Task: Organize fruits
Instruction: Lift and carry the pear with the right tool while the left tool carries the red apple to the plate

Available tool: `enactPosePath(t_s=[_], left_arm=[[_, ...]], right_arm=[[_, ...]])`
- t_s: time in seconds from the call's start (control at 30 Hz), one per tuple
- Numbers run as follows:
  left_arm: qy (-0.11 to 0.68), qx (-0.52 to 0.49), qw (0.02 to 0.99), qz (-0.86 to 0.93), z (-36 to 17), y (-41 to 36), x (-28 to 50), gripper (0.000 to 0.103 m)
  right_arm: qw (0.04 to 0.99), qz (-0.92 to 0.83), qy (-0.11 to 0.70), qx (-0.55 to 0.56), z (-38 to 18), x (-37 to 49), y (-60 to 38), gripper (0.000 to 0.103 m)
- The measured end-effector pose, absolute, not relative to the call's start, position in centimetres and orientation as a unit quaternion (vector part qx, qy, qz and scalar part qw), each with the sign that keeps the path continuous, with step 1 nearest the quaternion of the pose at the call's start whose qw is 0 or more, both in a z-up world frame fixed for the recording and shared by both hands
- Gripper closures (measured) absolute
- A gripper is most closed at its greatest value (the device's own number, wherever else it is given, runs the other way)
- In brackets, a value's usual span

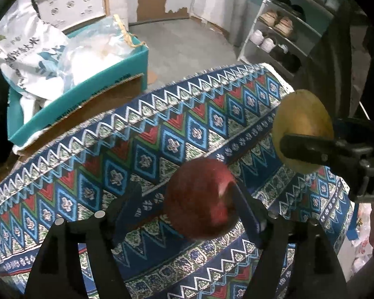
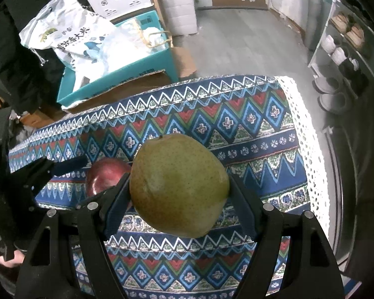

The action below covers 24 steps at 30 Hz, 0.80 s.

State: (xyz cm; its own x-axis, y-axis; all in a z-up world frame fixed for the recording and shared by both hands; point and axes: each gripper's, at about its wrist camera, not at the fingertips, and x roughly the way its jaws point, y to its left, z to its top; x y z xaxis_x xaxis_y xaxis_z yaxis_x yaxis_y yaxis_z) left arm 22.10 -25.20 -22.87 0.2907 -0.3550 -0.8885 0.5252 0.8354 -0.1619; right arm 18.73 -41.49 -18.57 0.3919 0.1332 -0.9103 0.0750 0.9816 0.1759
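Observation:
A red apple (image 1: 199, 199) lies on the patterned tablecloth (image 1: 137, 129), between the fingers of my left gripper (image 1: 187, 190). Its right finger touches the apple; the left finger (image 1: 134, 194) stands clear of it, so the jaws are open. In the right wrist view the same apple (image 2: 104, 177) sits just left of a green-yellow pear (image 2: 179, 186). My right gripper (image 2: 179, 183) is shut on that pear and holds it above the cloth. In the left wrist view, the pear (image 1: 301, 117) hangs at the right with a black finger (image 1: 306, 149) across it.
Beyond the table's far edge stands a teal box (image 1: 87, 87) with white bags in it, and behind it a white perforated basket (image 1: 69, 2). A shoe rack (image 1: 281, 30) stands at the far right. The cloth's lace edge (image 2: 309, 149) marks the table's right side.

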Motion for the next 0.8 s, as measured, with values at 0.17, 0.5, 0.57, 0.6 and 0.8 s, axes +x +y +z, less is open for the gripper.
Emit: enactPosePath(t_s=[0.17, 0.5, 0.57, 0.6, 0.8], left_arm=[[0.539, 0.096, 0.786, -0.286, -23.8, -26.2, 22.0, 0.019], [0.551, 0.102, 0.775, -0.292, -25.0, -28.9, 22.0, 0.019], [0.557, 0.092, 0.770, -0.296, -25.2, -29.1, 22.1, 0.023], [0.560, 0.086, 0.767, -0.301, -25.3, -29.2, 22.1, 0.031], [0.549, 0.095, 0.774, -0.301, -25.2, -29.5, 21.3, 0.040]], right_arm=[[0.828, 0.019, 0.552, 0.094, -18.7, 18.7, -41.5, 0.027], [0.826, 0.009, 0.555, 0.103, -19.0, 18.3, -42.5, 0.027], [0.825, 0.007, 0.555, 0.105, -19.0, 18.2, -42.6, 0.027], [0.825, 0.006, 0.555, 0.106, -19.1, 18.2, -42.7, 0.027], [0.826, 0.005, 0.554, 0.104, -19.0, 18.1, -42.8, 0.027]])
